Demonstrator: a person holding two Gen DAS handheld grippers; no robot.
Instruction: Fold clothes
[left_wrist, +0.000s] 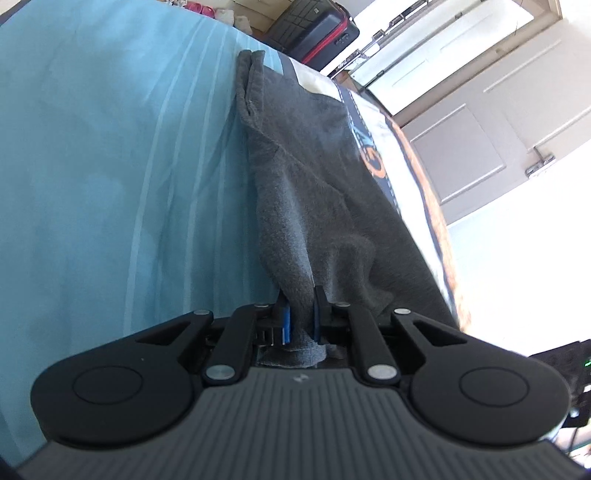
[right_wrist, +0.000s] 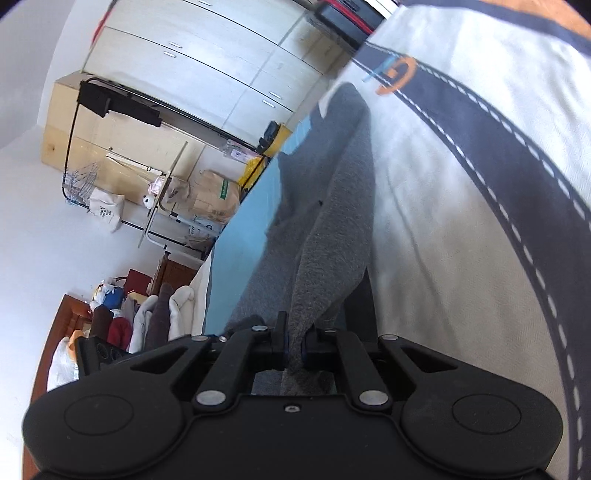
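A dark grey knit garment (left_wrist: 314, 177) lies stretched along a bed, over a light blue sheet (left_wrist: 110, 166) and a white blanket with a dark dashed band (left_wrist: 373, 122). My left gripper (left_wrist: 301, 314) is shut on one bunched end of the garment, cloth pinched between its blue pads. In the right wrist view the same grey garment (right_wrist: 332, 221) runs away from me over the white blanket (right_wrist: 443, 221). My right gripper (right_wrist: 294, 347) is shut on a fold of it.
A black suitcase with red trim (left_wrist: 317, 33) stands beyond the bed's far end. White wardrobe doors (left_wrist: 480, 110) are at the right. In the right wrist view, a clothes rack (right_wrist: 110, 99), cardboard boxes, paper bags (right_wrist: 214, 199) and piled clothes (right_wrist: 129, 325) stand beside the bed.
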